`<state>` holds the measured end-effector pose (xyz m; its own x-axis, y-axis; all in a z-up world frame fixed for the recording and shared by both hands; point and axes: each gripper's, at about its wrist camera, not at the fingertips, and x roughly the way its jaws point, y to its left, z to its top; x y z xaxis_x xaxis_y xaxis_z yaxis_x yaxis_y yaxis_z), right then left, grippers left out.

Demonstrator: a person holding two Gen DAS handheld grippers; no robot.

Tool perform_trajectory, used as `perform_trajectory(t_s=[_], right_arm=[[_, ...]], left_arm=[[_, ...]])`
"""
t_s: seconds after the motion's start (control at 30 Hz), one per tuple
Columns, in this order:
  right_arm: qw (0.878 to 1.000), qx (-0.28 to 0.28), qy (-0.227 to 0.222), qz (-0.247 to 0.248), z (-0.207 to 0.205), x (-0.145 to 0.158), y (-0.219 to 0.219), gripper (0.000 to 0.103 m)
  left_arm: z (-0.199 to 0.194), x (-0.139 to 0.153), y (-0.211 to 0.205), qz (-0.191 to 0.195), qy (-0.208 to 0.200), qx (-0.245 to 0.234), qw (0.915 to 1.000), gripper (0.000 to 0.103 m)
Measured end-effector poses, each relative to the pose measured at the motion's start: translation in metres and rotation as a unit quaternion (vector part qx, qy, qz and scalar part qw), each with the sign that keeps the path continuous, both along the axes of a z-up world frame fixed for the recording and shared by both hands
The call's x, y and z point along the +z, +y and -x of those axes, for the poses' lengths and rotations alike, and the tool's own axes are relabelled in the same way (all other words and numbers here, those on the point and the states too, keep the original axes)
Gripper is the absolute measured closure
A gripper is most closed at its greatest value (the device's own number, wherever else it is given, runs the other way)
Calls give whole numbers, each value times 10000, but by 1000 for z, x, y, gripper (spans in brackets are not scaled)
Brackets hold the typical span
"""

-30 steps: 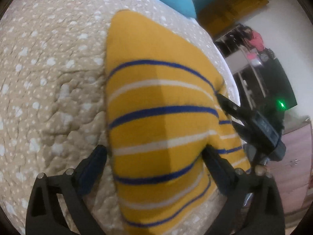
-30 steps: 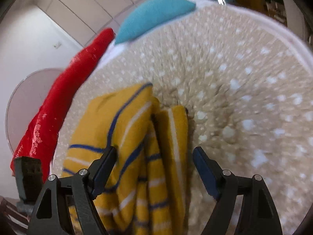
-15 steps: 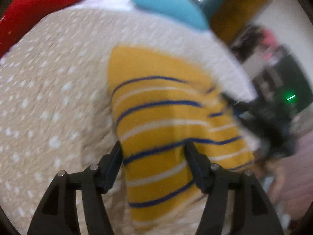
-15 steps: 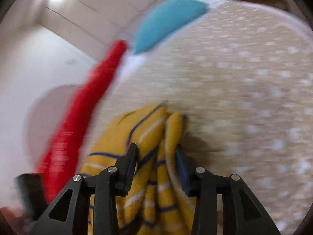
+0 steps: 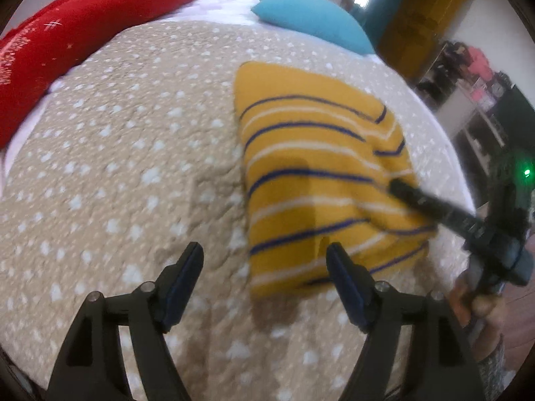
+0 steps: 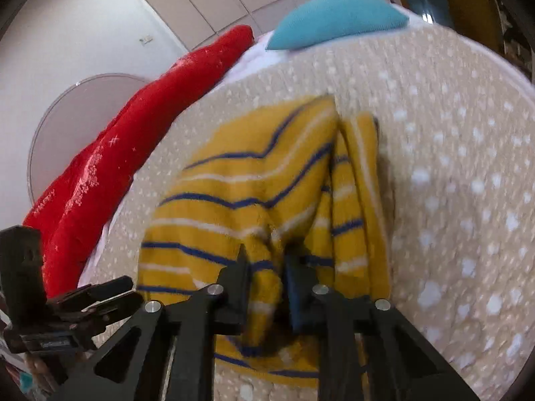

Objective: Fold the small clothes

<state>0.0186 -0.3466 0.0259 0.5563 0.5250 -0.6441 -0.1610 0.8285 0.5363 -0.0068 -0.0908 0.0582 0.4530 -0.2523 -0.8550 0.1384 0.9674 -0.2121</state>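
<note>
A yellow garment with blue and white stripes (image 5: 311, 173) lies folded on a beige spotted quilt (image 5: 127, 153). My left gripper (image 5: 264, 257) is open and empty, hovering just in front of the garment's near left corner. My right gripper (image 6: 265, 264) is shut on a bunched fold of the garment (image 6: 254, 187) at its near edge. In the left wrist view the right gripper (image 5: 398, 187) reaches onto the garment's right side. In the right wrist view the left gripper's fingers (image 6: 100, 290) show at the lower left.
A long red cushion (image 5: 77, 33) lies along the far left of the bed. A teal pillow (image 5: 311, 16) sits at the far end. Shelves and dark furniture (image 5: 481, 100) stand beyond the bed's right edge (image 5: 444, 140).
My left gripper let go of the garment, opened and drew back toward me. My right gripper closed on a fold of the garment. The garment now lies flatter.
</note>
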Motion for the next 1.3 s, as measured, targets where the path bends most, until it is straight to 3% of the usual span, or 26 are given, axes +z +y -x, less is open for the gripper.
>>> perform_trajectory(t_s=[0.13,0.23,0.33,0.5,0.6,0.63,0.83,1.0,1.2,1.3], right_arm=[[9969,-618,153,-458,20,-12,-37,90],[9937,-715,419,-755,28,-36,-45,92],[9907,-825,299,-1038,42,-29,-50,86],[9924,-1020,-420,-537,105,13,-50,77],[9869,-1333,-725,-542,143,25,-68,52],[9847,-1443,-807,-550,153,26,-71,50],[9836,-1483,-941,-408,179,32,-55,46],[9870,-1299,-915,-254,174,27,-28,44],[9883,-1019,-973,586,170,25,9,38],[9894,-914,-898,684,167,23,21,38]], left_arm=[[20,1,7,35,46,37,10000,28],[31,-1,6,139,61,109,9998,28],[52,4,6,194,-20,138,9997,28],[88,21,22,218,-305,361,9986,23],[104,31,37,148,-526,512,9972,20],[109,34,41,27,-620,589,9963,20],[130,46,57,-409,-983,758,9914,18],[134,47,60,-737,-1249,744,9866,16],[133,36,59,-1074,-1398,814,9810,16],[134,34,59,-1122,-1413,826,9801,16]])
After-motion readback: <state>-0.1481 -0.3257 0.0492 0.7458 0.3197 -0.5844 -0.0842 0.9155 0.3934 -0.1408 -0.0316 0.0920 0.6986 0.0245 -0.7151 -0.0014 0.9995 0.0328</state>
